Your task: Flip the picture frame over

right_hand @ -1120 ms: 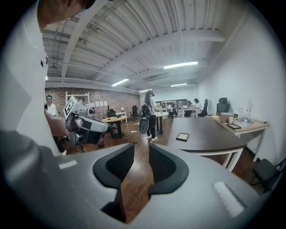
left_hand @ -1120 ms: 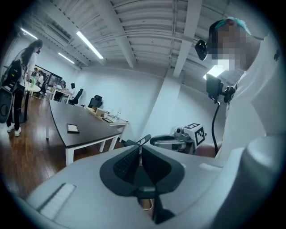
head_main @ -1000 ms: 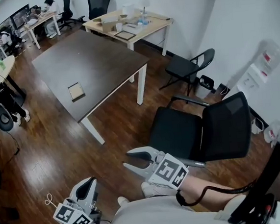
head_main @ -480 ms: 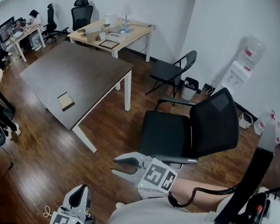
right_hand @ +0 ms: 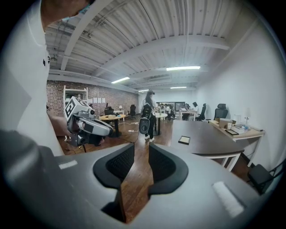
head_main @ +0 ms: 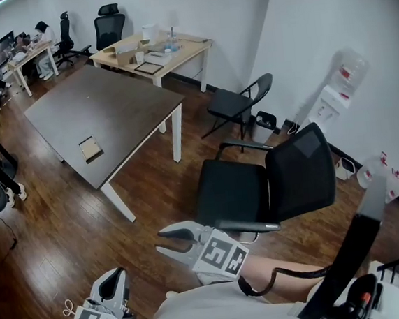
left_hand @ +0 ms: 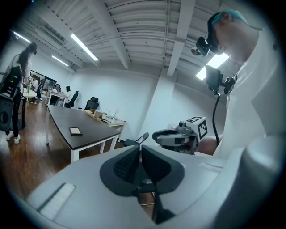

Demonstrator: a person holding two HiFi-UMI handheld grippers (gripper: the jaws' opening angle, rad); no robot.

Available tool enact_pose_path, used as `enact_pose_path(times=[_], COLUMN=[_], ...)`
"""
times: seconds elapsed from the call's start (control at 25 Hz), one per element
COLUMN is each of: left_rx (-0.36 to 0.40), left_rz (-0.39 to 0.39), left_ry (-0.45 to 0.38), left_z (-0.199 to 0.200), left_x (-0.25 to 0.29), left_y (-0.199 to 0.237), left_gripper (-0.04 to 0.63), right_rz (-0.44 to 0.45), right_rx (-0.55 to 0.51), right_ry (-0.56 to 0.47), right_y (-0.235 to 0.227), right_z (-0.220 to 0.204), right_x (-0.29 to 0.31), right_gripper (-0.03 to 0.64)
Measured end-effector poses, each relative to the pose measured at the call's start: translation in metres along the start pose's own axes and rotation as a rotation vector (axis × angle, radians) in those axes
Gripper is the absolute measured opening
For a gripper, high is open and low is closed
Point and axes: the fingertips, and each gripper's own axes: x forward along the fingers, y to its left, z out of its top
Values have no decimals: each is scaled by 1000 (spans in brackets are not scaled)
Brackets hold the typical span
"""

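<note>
Both grippers shifted slightly; my left gripper [left_hand: 140, 150] stayed closed, empty; my right gripper [right_hand: 140, 150] gaped, empty; the picture frame [head_main: 90, 149] lay well away on the surface [head_main: 127, 102].

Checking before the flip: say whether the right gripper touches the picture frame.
Apart. The head view shows the right gripper over the floor, well short of the dark table where the picture frame lies.

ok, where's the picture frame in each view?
Head view: upper left, picture frame lying on the dark table.
Left gripper view: left of centre, on that table.
Right gripper view: right of centre, on that table.
Shared landmark: the dark table.
</note>
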Motion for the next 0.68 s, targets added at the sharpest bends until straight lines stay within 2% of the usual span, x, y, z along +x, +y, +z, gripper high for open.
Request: enact_pose_path(times=[0.68], left_rx=[11], left_rz=[-1], left_ry=[10], left_z=[-5], left_x=[-5], left_y=[9], left_gripper=[18], right_rz=[1], right_rx=[-9], right_ry=[17], right_y=[6], right_z=[2], right_x=[11], right_gripper=[103])
